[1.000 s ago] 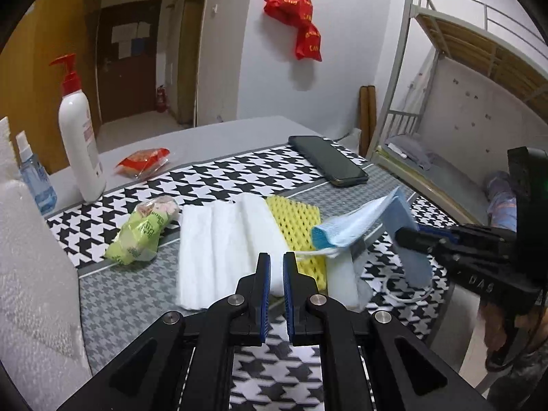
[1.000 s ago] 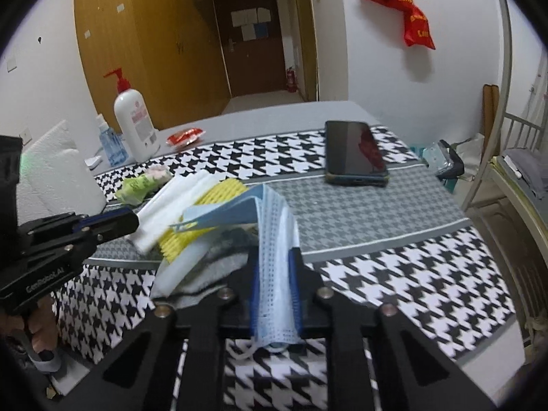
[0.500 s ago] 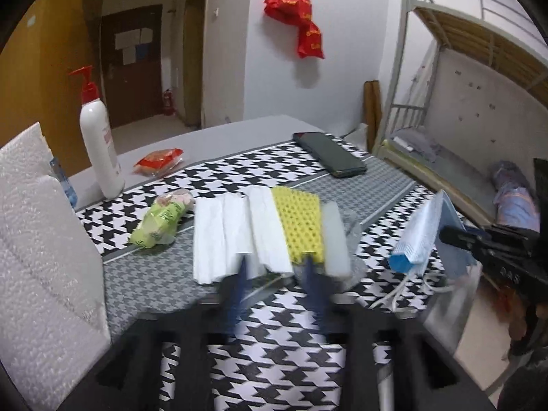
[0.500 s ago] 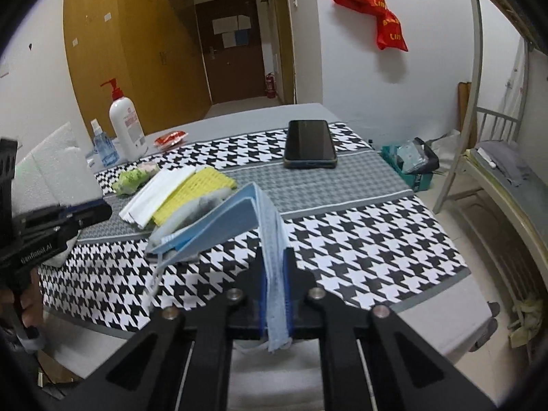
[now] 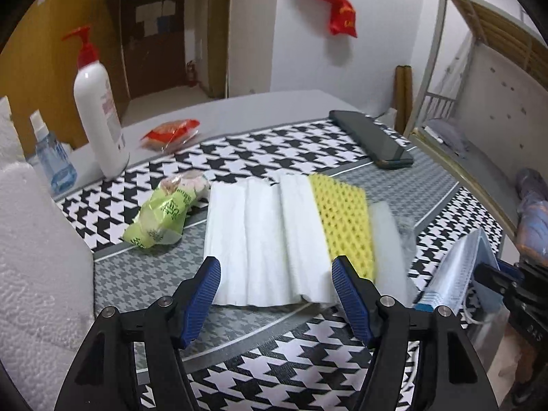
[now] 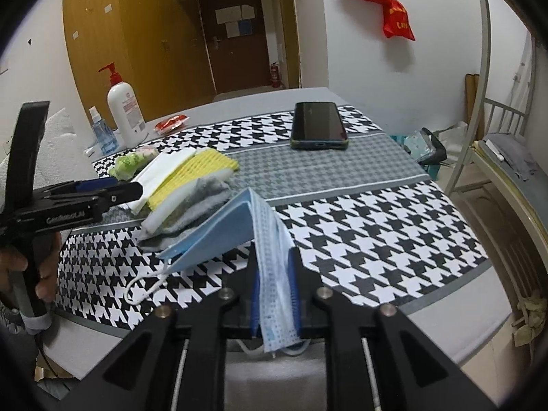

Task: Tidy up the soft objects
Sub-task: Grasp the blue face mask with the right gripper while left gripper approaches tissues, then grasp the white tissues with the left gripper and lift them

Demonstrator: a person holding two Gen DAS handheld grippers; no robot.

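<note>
Since a second ago: left gripper (image 5: 275, 275) gone from shut to spread and opening further, nothing between the blue pads; blue face mask (image 5: 455, 270) carried off the pile toward the table's near right edge.

Left wrist view: flat row of white tissue sheets (image 5: 260, 239), yellow mesh foam (image 5: 344, 221) and white foam strip (image 5: 387, 236) just beyond the fingertips on the houndstooth cloth (image 5: 274, 370).

Right wrist view: right gripper (image 6: 275, 294) clamped on the pleated mask, jaws easing apart; mask tented forward, ear loop dangling; grey cloth (image 6: 198, 202) just beyond it.
</note>
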